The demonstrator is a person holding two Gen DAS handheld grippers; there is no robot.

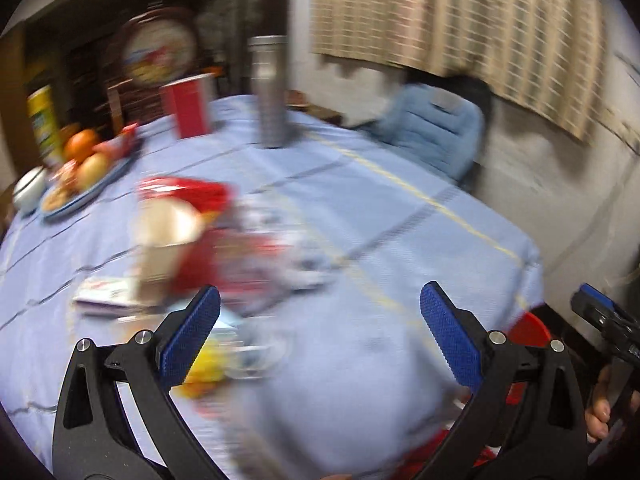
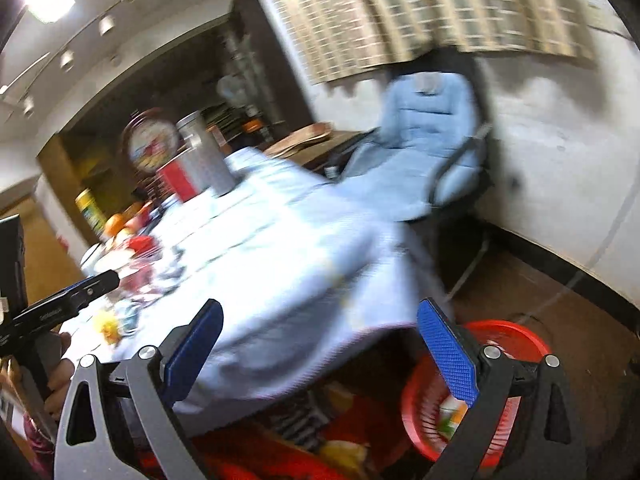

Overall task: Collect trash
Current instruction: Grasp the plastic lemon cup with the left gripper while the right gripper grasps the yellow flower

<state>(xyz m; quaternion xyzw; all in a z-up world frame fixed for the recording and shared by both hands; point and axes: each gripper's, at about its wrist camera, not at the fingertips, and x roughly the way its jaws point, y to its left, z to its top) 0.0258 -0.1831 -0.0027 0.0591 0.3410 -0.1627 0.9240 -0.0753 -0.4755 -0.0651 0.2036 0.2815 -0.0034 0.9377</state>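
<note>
Blurred trash lies on the blue-clothed table (image 1: pixel 400 216): a red wrapper heap with a tan paper cup (image 1: pixel 168 232), a yellow wrapper (image 1: pixel 204 368) and a small white packet (image 1: pixel 104 292). My left gripper (image 1: pixel 320 336) hovers over the table's near part, open and empty, with the yellow wrapper just beyond its left pad. My right gripper (image 2: pixel 320 352) is open and empty too, held off the table's edge above a red basket (image 2: pixel 516 336) on the floor with some scraps inside. Each gripper shows in the other's view: the right gripper (image 1: pixel 600 316), the left gripper (image 2: pixel 72 300).
A metal flask (image 1: pixel 272 92), a red cup (image 1: pixel 188 108), a fruit plate (image 1: pixel 80 176), a yellow can (image 1: pixel 44 120) and a white bowl (image 1: pixel 28 190) stand at the far side. A blue chair (image 2: pixel 424 140) is beyond the table by the wall. Red items lie under the table (image 2: pixel 352 432).
</note>
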